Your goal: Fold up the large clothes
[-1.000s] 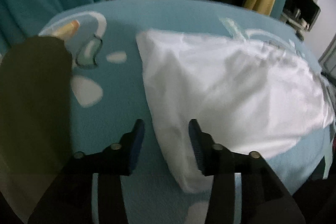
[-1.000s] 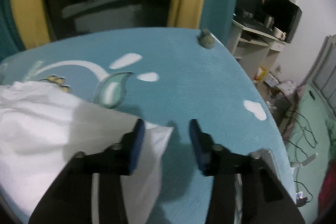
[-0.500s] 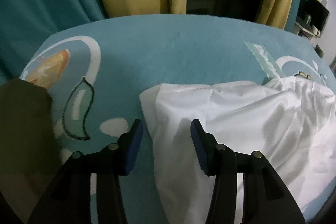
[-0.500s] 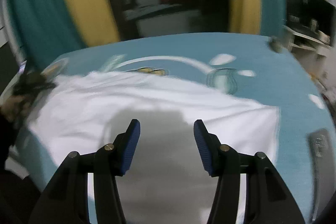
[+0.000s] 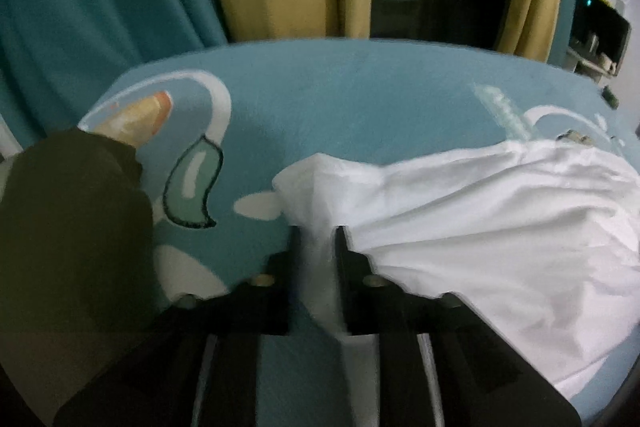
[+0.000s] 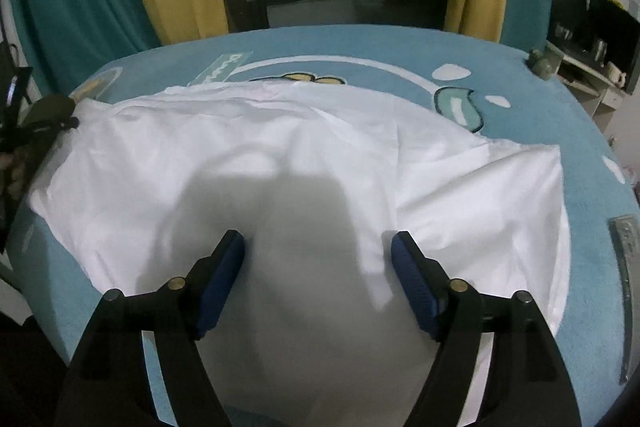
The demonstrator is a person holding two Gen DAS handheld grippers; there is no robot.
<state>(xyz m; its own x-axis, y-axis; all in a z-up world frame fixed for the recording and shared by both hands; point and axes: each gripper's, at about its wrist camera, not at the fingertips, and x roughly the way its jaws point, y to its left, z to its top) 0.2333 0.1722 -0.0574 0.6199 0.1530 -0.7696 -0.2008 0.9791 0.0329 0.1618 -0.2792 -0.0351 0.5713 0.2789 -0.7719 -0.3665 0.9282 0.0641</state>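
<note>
White wrinkled garment (image 6: 304,155) spread flat on blue patterned bedspread (image 6: 520,115), corner at 9 o'clock between opening left gripper (image 5: 316,239) jaws, pads on cloth; right gripper (image 6: 318,247) opening wide above, unpinched.

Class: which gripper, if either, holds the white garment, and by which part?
The left gripper has the white garment by its corner fold, jaws opening. The right gripper, also opening, holds nothing.

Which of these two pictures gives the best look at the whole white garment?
The right wrist view: the white garment lies spread across the blue blanket, nearly all visible. The left wrist view shows only one bunched end.
</note>
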